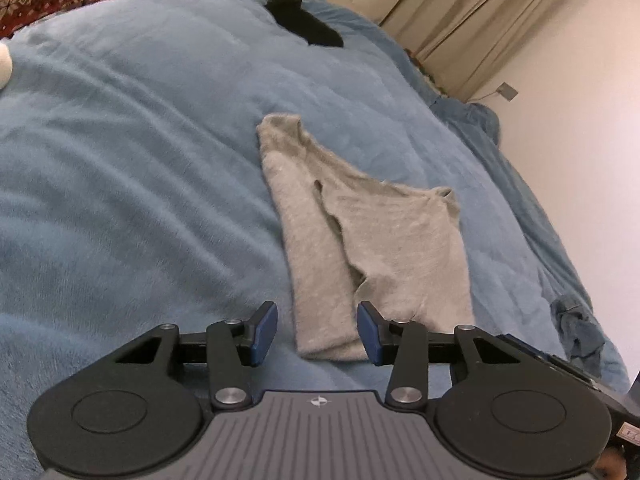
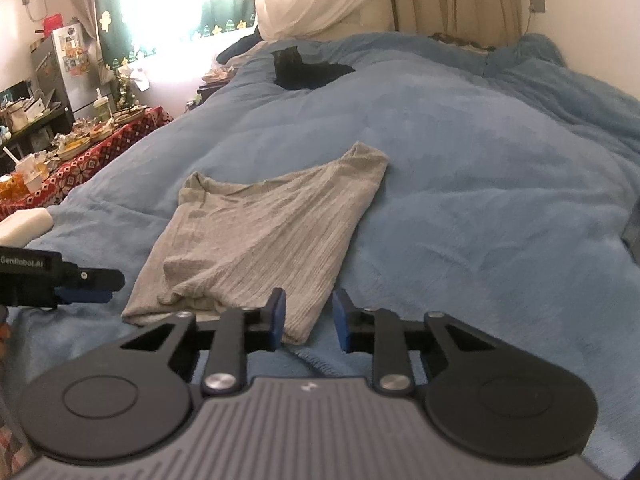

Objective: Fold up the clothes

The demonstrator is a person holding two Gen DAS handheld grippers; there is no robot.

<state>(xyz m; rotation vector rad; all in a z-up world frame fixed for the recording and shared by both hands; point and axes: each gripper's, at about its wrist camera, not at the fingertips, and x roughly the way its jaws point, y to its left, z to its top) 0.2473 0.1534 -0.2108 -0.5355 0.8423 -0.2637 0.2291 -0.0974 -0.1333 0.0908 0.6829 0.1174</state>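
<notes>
A grey garment [image 1: 360, 236] lies flat, partly folded, on the blue blanket [image 1: 120, 160]. Its near hem reaches in between the blue pads of my left gripper [image 1: 317, 332]; the jaws stand apart around that corner and do not press on it. In the right wrist view the same grey garment [image 2: 260, 240] has its other near corner between the pads of my right gripper [image 2: 309, 318], whose jaws are narrower but still apart. The left gripper [image 2: 86, 294] shows at the left edge, by the garment's left hem.
A black garment [image 2: 304, 70] lies far back on the bed. A cluttered table with a red patterned cloth [image 2: 100, 148] stands left of the bed, with a white object [image 2: 26, 224] at the bed's near left edge. A crumpled blue cloth [image 1: 576, 328] lies near the wall.
</notes>
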